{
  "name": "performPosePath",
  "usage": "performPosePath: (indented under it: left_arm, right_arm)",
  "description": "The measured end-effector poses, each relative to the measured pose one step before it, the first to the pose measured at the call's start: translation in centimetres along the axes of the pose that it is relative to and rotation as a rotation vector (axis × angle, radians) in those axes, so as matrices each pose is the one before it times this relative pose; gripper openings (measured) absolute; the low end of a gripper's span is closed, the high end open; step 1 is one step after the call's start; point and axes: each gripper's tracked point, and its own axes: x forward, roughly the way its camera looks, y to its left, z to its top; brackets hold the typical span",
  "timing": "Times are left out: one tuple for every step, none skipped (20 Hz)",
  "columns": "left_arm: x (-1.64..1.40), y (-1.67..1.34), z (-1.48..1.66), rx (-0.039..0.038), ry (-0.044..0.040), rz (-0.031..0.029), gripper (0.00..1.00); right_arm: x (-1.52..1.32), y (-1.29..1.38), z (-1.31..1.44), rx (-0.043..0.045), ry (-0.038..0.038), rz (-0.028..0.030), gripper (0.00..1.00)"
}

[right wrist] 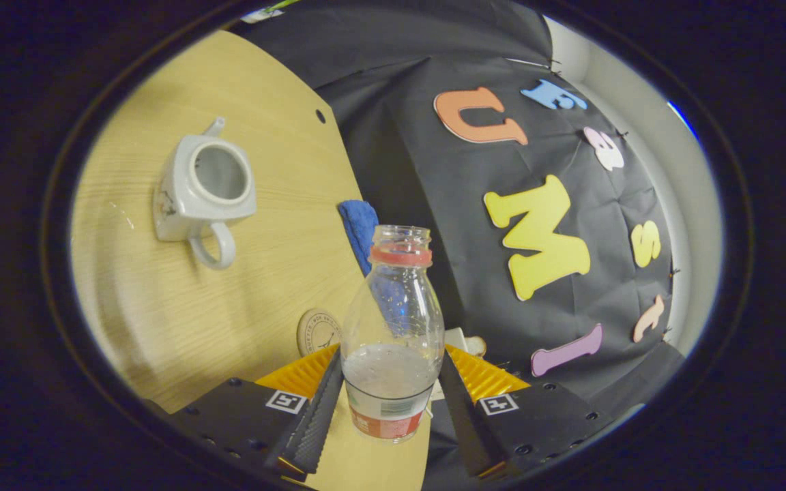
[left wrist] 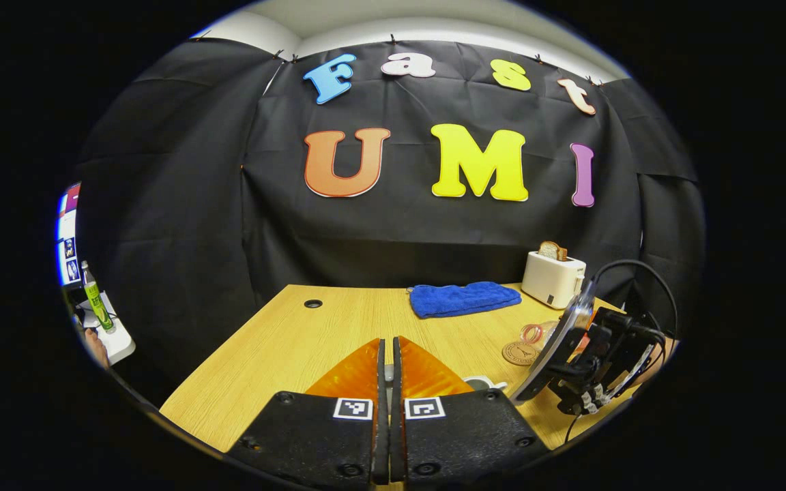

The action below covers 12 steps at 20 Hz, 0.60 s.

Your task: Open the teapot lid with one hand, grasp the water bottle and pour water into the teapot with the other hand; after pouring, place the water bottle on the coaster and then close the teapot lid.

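My right gripper [right wrist: 390,382] is shut on a clear, uncapped water bottle [right wrist: 393,320] with a red neck ring and a little water in its base. The view is rolled, so the bottle is held tilted above the table. The white teapot [right wrist: 205,184] stands on the wooden table [right wrist: 161,320] with its lid off and its mouth open, well apart from the bottle's mouth. A round coaster [right wrist: 318,332] lies close to the gripper. My left gripper [left wrist: 387,372] is shut on a small grey piece, seemingly the lid's knob. The teapot's rim [left wrist: 485,383] peeks out beside it.
A folded blue towel [left wrist: 464,299] lies at the back of the table, with a white toaster [left wrist: 553,278] holding toast to its right. The coaster [left wrist: 520,352] sits in front of them. A green bottle [left wrist: 96,300] stands off the table at far left.
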Motion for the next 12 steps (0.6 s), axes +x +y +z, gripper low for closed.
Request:
performPosePath:
  left_arm:
    - [0.051,-0.098,-0.118,0.00273,0.00283,0.00061,0.03]
    - [0.008,0.081,-0.098,0.00264,0.00428,0.00118,0.03]
    - [0.022,0.123,-0.078,0.00334,0.00276,0.00181,0.03]
    - [0.027,0.106,0.005,0.00488,0.00112,0.0032,0.03]
    - [-0.053,0.02,-0.047,0.00272,0.00017,0.00305,0.03]
    - [-0.055,-0.077,0.058,0.00371,-0.00169,-0.00018,0.03]
    - [0.053,-0.084,0.084,0.00143,-0.00324,-0.00221,0.03]
    - [-0.009,-0.127,0.082,0.00107,-0.00121,-0.00222,0.03]
    - [-0.032,-0.072,0.038,0.00262,-0.00149,-0.00108,0.03]
    - [-0.026,-0.058,0.017,0.00297,-0.00046,-0.00051,0.03]
    - [0.081,0.027,-0.054,0.00246,0.00141,-0.00017,0.03]
    - [0.008,-0.058,-0.081,0.00241,0.00211,-0.00049,0.03]
  right_arm:
    - [-0.034,0.242,0.198,-0.02744,-0.00774,-0.0053,0.78]
    - [-0.022,0.064,0.31,-0.03071,-0.0088,-0.01154,0.77]
    - [-0.155,-0.026,0.214,-0.03652,-0.00857,-0.01068,0.77]
    - [-0.145,0.0,0.222,-0.03826,-0.00684,-0.01316,0.76]
    - [0.076,0.136,0.156,-0.03505,-0.00581,-0.01683,0.76]
    - [-0.145,0.035,0.149,-0.03267,-0.0055,-0.01919,0.76]
    - [0.157,0.094,0.177,-0.02656,-0.00745,-0.01616,0.77]
    - [-0.109,0.163,0.071,-0.0247,-0.0061,-0.00692,0.76]
    - [0.036,0.092,0.288,-0.02687,-0.01134,-0.0059,0.76]
    - [-0.203,-0.129,0.384,-0.02428,-0.01336,-0.01148,0.76]
    - [-0.292,-0.077,0.212,-0.0237,-0.01356,-0.01421,0.78]
    - [-0.229,-0.084,0.265,-0.02341,-0.01151,-0.01277,0.78]
